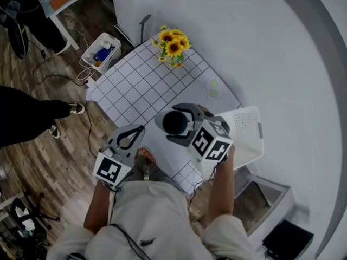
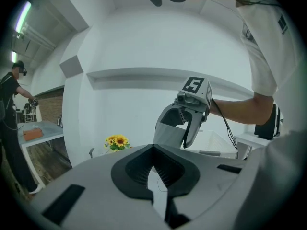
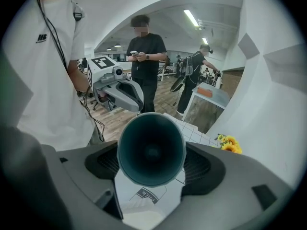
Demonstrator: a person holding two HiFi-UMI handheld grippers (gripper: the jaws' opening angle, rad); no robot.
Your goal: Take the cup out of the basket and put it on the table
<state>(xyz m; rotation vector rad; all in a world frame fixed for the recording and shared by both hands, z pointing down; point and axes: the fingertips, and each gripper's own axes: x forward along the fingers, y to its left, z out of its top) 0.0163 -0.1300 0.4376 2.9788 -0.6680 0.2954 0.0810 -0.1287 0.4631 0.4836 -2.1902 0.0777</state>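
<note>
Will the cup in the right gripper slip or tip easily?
The cup looks rigid, holding its round shape between the jaws. Its mouth seems wider than its base, so it may tip easily; smooth walls might slip.

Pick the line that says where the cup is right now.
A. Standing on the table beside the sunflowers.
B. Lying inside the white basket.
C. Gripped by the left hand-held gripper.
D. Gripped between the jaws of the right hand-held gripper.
D: the right gripper view shows the cup between the pads of the right hand-held gripper, and the head view shows it outside the basket.
</note>
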